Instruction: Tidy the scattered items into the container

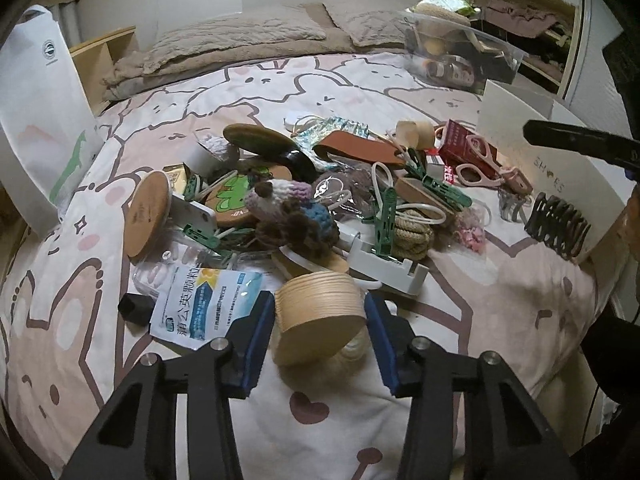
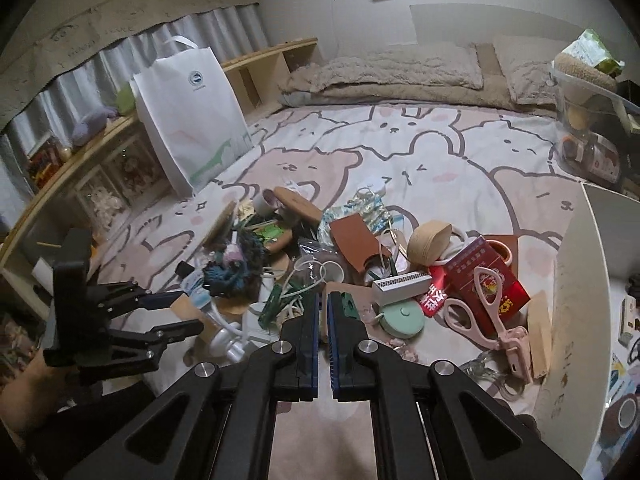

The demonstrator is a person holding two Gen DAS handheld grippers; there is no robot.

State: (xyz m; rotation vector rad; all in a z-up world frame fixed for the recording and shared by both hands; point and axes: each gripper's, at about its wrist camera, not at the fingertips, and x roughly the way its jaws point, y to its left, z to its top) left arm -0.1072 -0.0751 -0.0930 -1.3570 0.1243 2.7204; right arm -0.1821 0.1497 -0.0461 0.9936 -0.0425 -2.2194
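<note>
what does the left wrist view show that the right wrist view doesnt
Only the left wrist view shows the wooden spool between the left gripper's open fingers, and the blue sachet beside it. Only the right wrist view shows the right gripper, nearly shut and empty, and the mint tape measure. Both show the pink scissors, red box and white bag.

right claw [image 2: 323,322] nearly closed over the clutter, pink scissors [image 2: 486,312] on red box [image 2: 486,276]
</note>
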